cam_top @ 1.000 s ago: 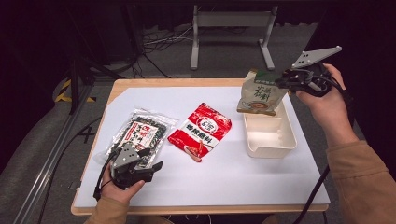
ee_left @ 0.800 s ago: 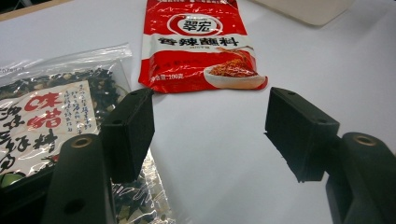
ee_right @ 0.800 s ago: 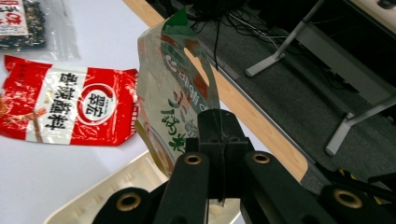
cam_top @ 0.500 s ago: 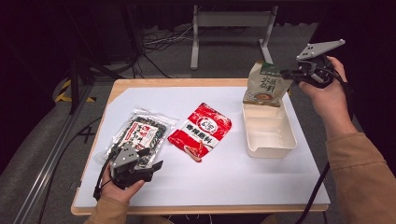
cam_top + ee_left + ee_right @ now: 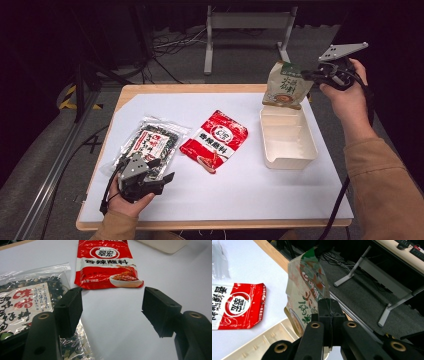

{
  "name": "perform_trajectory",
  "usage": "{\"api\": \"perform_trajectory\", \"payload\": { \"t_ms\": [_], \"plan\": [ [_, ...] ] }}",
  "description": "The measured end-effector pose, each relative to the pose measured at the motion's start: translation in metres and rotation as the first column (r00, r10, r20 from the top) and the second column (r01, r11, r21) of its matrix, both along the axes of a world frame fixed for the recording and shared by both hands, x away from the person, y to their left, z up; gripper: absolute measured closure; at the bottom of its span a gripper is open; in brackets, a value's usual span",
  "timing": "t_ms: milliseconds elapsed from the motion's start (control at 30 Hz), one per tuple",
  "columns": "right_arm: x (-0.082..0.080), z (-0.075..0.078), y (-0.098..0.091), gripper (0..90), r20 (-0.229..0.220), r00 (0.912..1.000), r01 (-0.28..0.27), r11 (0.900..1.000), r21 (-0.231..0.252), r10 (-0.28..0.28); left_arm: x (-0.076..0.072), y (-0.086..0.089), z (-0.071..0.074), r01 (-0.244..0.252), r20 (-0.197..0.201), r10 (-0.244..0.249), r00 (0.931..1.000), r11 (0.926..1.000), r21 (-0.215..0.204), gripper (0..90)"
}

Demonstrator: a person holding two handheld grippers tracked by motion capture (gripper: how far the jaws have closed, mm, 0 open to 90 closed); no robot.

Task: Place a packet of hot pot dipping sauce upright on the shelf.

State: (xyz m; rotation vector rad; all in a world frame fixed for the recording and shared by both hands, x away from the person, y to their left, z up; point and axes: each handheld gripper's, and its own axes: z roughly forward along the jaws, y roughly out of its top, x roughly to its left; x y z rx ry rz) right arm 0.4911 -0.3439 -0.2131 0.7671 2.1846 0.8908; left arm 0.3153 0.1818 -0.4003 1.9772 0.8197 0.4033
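Overhead, the right gripper [image 5: 320, 76] pinched a green-and-tan pouch [image 5: 285, 86] hanging above the far end of the bare white tray [image 5: 289, 150] on the desk [image 5: 250, 185]. Alongside the dark snack bag [image 5: 22, 305], the left gripper [image 5: 112, 311] gaped with nothing between its pads. Closer, the pouch [image 5: 308, 295] sat clamped.

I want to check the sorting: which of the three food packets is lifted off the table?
The green-and-beige packet, pinched by the right gripper above the tray's far end. The red packet and dark packet lie flat.
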Motion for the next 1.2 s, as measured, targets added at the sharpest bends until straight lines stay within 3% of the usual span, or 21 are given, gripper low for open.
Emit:
{"api": "perform_trajectory", "payload": {
  "t_ms": [900, 1200],
  "plan": [
    [0.024, -0.033, 0.002, 89.4, -0.014, 0.9993, -0.037, 0.9985, -0.042, 0.036, -0.003, 0.004, -0.002, -0.015, -0.008, 0.015, 0.9999, 0.9999, 0.002, 33.3],
    [0.024, -0.038, 0.009, 89.4, -0.022, 0.9966, -0.080, 0.9955, -0.051, 0.079, -0.003, 0.003, -0.002, -0.014, -0.009, 0.014, 0.9999, 0.9999, 0.000, 33.3]
  ]
}}
